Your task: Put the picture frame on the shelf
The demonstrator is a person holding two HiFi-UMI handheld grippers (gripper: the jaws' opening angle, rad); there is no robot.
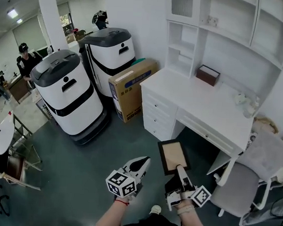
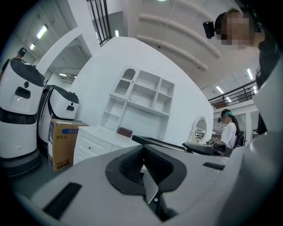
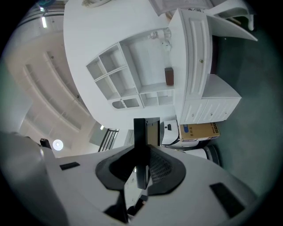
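A large room with a grey-green floor is stretching out ahead, and a white desk (image 1: 196,97) with drawers is standing against the far wall under a white shelf unit (image 1: 224,38) of open cubbies. 2 white rounded machines (image 1: 70,95) and a cardboard box (image 1: 133,88) are sitting left of the desk, a small brown box (image 1: 208,74) is lying on the desktop, and a grey chair (image 1: 253,176) is standing at the right.

The right gripper (image 1: 180,170) is clamping the near edge of the picture frame (image 1: 173,156), a dark border around a pale panel. The frame is hanging in the air over the floor, in front of the desk and well apart from the shelf. In the right gripper view its dark border is running edge-on between the 2 pads. The left gripper (image 1: 145,161) is travelling beside it with its jaws together and nothing between them.

The frame is looking stiff, thin and probably light, so 1 gripper is likely sufficing. Because the grip is sitting on 1 edge only, the rest is acting as a lever and may be twisting in the pads; the smooth border could be slipping too. The panel may be glazed, so it is calling for a gentle set-down. The border, near the middle of a side, is seeming the safest place to be holding it, never the panel.
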